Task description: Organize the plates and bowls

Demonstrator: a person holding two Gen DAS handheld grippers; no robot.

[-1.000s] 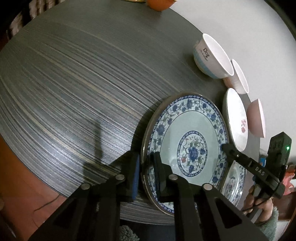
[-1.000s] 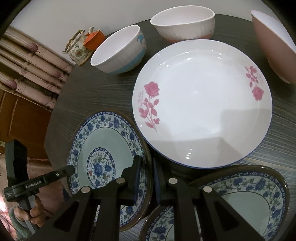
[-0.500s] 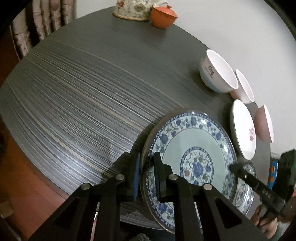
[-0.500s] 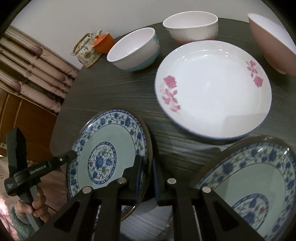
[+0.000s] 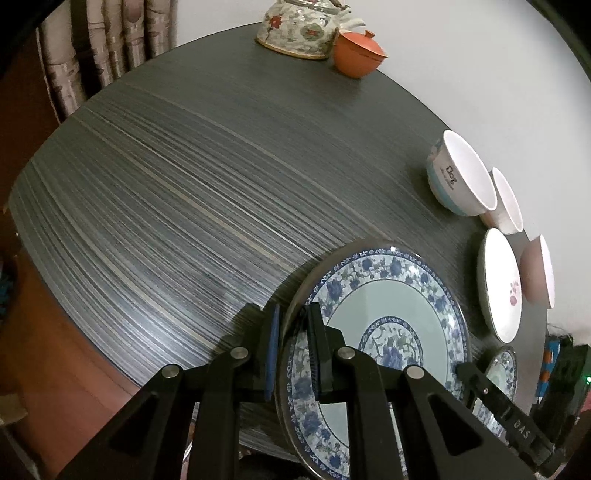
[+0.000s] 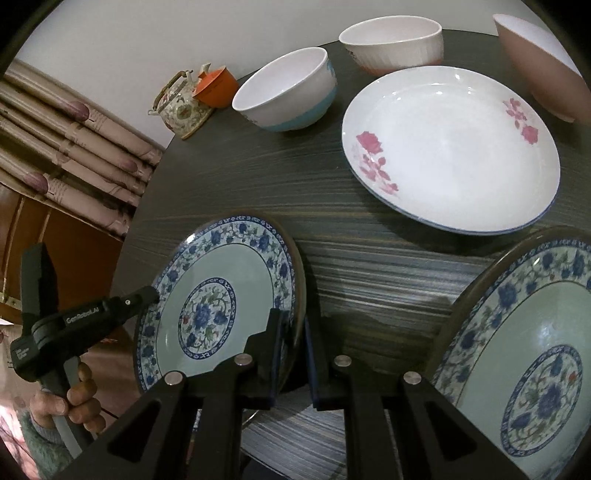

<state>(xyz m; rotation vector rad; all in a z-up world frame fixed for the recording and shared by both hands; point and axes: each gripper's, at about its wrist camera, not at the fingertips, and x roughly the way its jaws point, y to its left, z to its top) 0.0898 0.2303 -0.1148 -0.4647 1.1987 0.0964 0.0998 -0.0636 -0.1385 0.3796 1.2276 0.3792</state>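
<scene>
A blue-and-white floral plate (image 5: 388, 325) (image 6: 221, 306) is held tilted above the dark round table (image 5: 203, 177), gripped at opposite rims by both grippers. My left gripper (image 5: 291, 347) is shut on its near rim. My right gripper (image 6: 295, 347) is shut on its other rim, and shows in the left wrist view (image 5: 495, 406). A second blue floral plate (image 6: 532, 354) lies at the right. A white plate with pink roses (image 6: 450, 147) lies behind it.
A white bowl with a blue band (image 6: 288, 92), a cream bowl (image 6: 391, 40) and a pink bowl (image 6: 543, 62) stand along the wall. A floral teapot (image 5: 303, 29) and an orange lidded cup (image 5: 358, 51) stand at the far edge. A curtain (image 6: 74, 140) hangs beyond the table.
The blue floral plate has been lifted and carried left and back by both grippers, away from the second floral plate. Both grippers stay shut on it.
</scene>
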